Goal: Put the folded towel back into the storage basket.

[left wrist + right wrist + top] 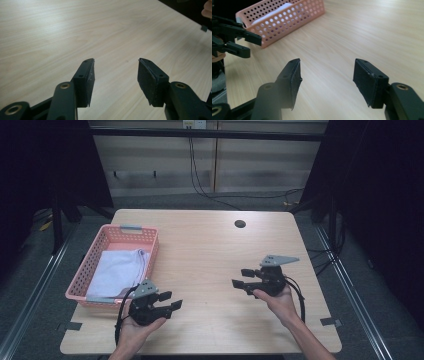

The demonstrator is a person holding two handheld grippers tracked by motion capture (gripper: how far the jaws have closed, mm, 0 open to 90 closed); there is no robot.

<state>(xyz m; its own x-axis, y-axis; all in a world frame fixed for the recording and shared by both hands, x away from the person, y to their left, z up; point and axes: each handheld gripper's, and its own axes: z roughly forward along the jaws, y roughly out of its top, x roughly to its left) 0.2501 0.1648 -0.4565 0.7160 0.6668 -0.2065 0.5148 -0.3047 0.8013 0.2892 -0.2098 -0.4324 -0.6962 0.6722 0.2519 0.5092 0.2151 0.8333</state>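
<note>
We count one wooden table (210,255). On the table, at its left edge, stands one pink perforated basket (153,251), and inside that basket lies one folded white cloth (117,270). Above the table we count two hand-held grippers: one left gripper (172,301) just beside the basket's near corner, and one right gripper (242,278) well apart from the basket, toward the table's right side. Each gripper has two black jaws. Near the table's far edge we see one round dark hole (240,224).
</note>
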